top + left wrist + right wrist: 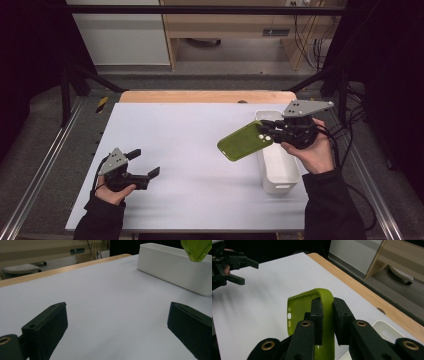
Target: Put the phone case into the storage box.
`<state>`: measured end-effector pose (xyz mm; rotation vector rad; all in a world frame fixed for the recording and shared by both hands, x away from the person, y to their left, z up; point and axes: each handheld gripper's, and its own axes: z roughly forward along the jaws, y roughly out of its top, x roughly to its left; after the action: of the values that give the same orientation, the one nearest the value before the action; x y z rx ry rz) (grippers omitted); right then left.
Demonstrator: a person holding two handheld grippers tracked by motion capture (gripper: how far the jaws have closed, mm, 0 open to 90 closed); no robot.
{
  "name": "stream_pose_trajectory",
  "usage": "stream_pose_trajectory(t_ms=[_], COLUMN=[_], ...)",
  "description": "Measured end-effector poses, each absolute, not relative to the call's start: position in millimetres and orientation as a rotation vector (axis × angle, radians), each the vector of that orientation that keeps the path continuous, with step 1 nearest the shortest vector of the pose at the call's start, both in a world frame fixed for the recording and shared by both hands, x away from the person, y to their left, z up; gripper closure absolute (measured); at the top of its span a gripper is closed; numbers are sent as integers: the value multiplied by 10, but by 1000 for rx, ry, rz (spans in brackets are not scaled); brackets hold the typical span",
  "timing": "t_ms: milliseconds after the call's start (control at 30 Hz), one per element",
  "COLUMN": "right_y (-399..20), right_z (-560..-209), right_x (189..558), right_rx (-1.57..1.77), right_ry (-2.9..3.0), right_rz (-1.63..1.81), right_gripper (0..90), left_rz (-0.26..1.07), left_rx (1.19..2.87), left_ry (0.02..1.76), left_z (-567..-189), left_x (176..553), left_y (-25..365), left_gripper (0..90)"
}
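In the high view, the right gripper (pixel 266 131) is lifted over the right side of the bench (pixel 190 150), its fingers clamped on one edge of a green phone case (pixel 244 141). The case hangs in the air, tilted, reaching out to the left of the gripper and above the near-left rim of a white bin (pixel 280 172) that stands on the bench. The left gripper (pixel 145 162) rests low at the near-left part of the bench, well apart from the case, with its fingers spread wide and nothing between them.

In the left gripper view, the two black fingers (pixel 47 327) stand far apart over bare bench. The white bin (pixel 175 272) lies ahead at the upper right, and a corner of the green case (pixel 197 248) hangs above it.

In the right gripper view, the fingers (pixel 318 315) pinch the raised side wall of the case (pixel 298 307), one finger inside the shell and one outside. The left gripper (pixel 242 272) shows far off at the upper left, open. A corner of the bin (pixel 387 332) sits below at the right.
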<state>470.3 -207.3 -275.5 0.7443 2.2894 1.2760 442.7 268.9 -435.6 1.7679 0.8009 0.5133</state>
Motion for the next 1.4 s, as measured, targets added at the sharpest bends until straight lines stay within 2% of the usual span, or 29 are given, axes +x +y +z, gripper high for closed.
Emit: stream_pose_trajectory(t_ms=[400,1400], right_y=[-2103,-2305], right_z=[-2613,-2384], right_x=[4712,4915], right_rx=[701,701], right_ry=[2267,2182], right_rz=[1235,1089], right_gripper=[792,792], left_rz=[556,545], left_rx=[1769,1779], left_ry=[826,817], left_z=[-4477,-4520], left_x=[4425,4446], left_y=[2800,2801], left_gripper=[30,30])
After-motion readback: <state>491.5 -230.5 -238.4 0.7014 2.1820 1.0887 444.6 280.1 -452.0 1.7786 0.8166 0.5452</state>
